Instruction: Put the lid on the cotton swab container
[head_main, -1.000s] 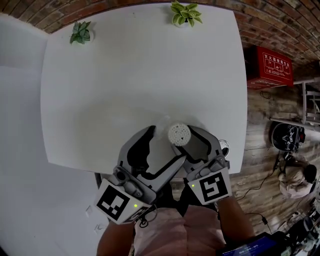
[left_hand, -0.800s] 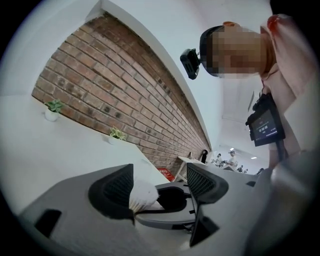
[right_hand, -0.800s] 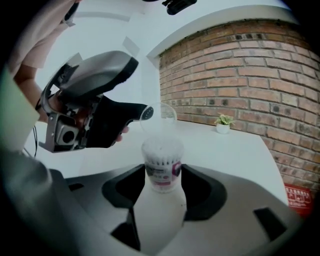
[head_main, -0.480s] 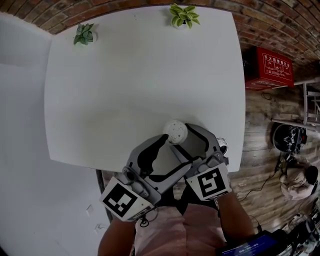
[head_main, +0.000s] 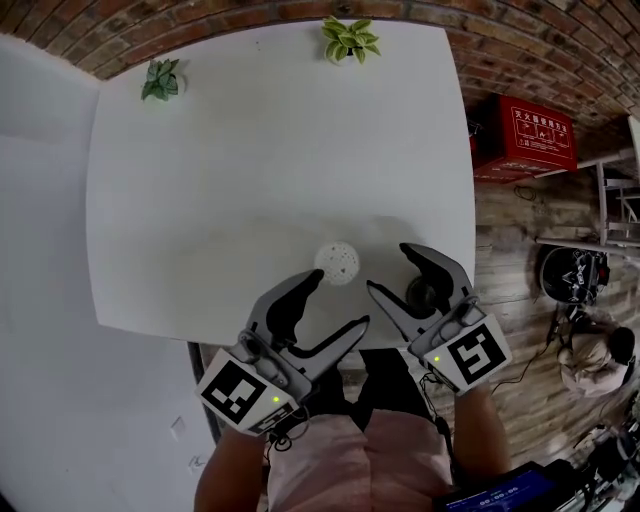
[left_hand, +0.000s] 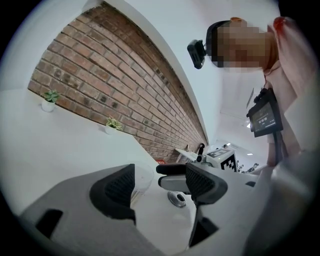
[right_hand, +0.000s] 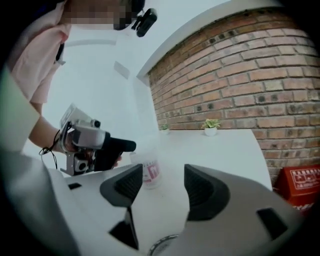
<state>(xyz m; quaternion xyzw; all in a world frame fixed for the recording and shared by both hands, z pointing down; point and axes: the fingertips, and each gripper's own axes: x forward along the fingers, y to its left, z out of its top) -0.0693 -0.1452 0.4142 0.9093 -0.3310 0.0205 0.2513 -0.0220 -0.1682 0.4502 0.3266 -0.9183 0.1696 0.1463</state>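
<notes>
The cotton swab container (head_main: 337, 262) stands upright on the white table (head_main: 250, 150), a clear tub with a pink label (right_hand: 150, 173). From above, the white swab tips show at its top; whether a lid is on it I cannot tell. My left gripper (head_main: 338, 300) is open just in front of it, one finger (head_main: 300, 292) beside its left side, not touching. My right gripper (head_main: 389, 269) is to its right and apart from it, jaws opening, nothing gripped. In the left gripper view the tub (left_hand: 143, 179) peeks out behind the left pad.
A small round silvery ring (head_main: 422, 293) lies on the table near its right front edge, under the right gripper's jaws. Two small potted plants (head_main: 349, 38) (head_main: 160, 78) stand at the far edge. A brick wall, a red box (head_main: 535, 135) and wooden floor lie beyond.
The right gripper had the container between its jaws; it has let go and drawn off to the right. The container stands free. The left gripper has closed in beside it.
</notes>
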